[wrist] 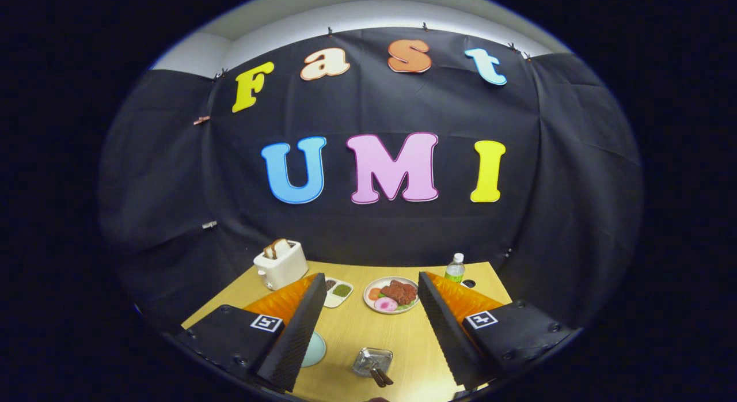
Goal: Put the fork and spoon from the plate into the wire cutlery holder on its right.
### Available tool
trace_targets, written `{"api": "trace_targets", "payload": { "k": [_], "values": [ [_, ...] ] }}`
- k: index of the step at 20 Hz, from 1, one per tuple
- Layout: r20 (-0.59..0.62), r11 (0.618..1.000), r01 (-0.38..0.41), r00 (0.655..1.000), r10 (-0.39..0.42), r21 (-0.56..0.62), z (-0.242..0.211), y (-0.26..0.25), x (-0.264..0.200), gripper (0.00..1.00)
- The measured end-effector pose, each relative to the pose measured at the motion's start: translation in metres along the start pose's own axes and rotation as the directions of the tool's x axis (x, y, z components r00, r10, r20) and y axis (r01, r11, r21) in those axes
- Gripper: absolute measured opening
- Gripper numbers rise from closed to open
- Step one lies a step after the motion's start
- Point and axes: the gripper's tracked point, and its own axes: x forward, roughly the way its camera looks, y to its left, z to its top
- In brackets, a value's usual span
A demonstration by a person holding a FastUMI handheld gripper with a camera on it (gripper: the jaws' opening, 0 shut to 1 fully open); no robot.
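Your gripper (371, 310) hangs above the near part of the table with its two fingers spread wide apart and nothing between them. Low in the gap, nearer to you than the fingertips, stands the small shiny wire cutlery holder (372, 360), with dark handles (380, 378) poking out of it toward you; I can't tell for certain whether those are both the fork and the spoon, or just one of them.

Just beside the inner edge of your left finger a pale blue-green round plate (314, 350) peeks out, mostly hidden behind that finger. What lies on it cannot be made out from here. If anything is left there, I judge your next move goes down and to the left, away from the holder.

Beyond the fingertips sits a white round plate of toy food (391, 295), a small white divided dish with dark and green fillings (337, 291) to its left, and a white toaster with bread slices (281, 264) farther left. A clear plastic bottle (455, 269) stands at the far right of the light wooden table (357, 327). Black cloth walls the booth.
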Motion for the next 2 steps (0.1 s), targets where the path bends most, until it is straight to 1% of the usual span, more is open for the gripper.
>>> {"api": "trace_targets", "payload": {
  "k": [2],
  "values": [
    [0.006,1.000,0.003,1.000,-0.003,-0.012,-0.0052,-0.0033,-0.0009,0.99]
  ]
}}
